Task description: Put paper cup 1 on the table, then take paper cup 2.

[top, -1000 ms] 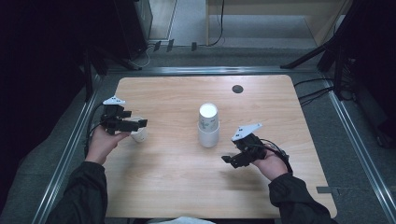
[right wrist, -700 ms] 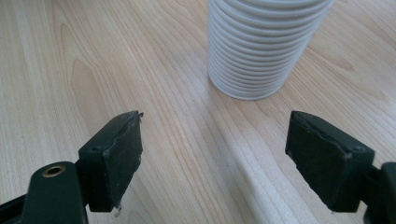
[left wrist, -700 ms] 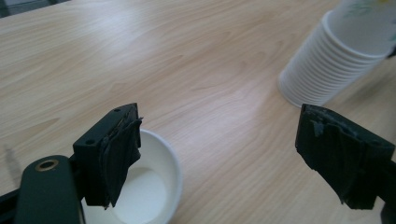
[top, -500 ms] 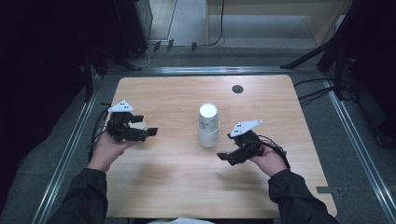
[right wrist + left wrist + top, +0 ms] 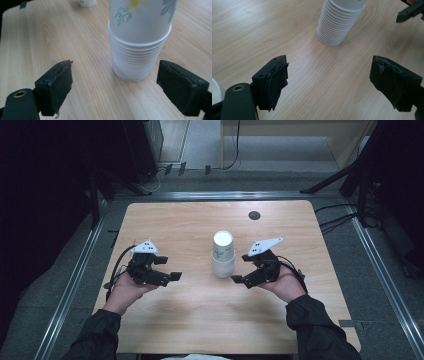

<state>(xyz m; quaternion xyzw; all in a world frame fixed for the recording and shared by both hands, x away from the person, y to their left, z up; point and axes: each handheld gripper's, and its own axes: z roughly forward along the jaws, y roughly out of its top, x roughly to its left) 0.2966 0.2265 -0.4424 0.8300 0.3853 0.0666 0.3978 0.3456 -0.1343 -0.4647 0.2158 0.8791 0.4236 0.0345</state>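
White paper cup stack [image 5: 223, 254] stands upside-down mid-desk [image 5: 190, 320] — right gripper [image 5: 245, 270] just beside it, fingers [image 5: 55, 85] just opened wide, empty, likely to seat the top cup; left gripper [image 5: 167, 269] apart, empty, fingers spread.

My table [image 5: 165, 225] is a light wood-grain top with rounded corners, and it sits inside a metal-railed frame over grey floor. Near its far edge, right of the middle, I see a small dark round grommet hole [image 5: 254, 215]. Standing upright on the wood near the centre is a stack of white paper cups [image 5: 222, 254], nested rims showing as a ribbed band low down; the top cup carries a printed flower with green leaves. Off to my left side a single white cup [image 5: 87, 2] also rests on the table, well apart from the stack.
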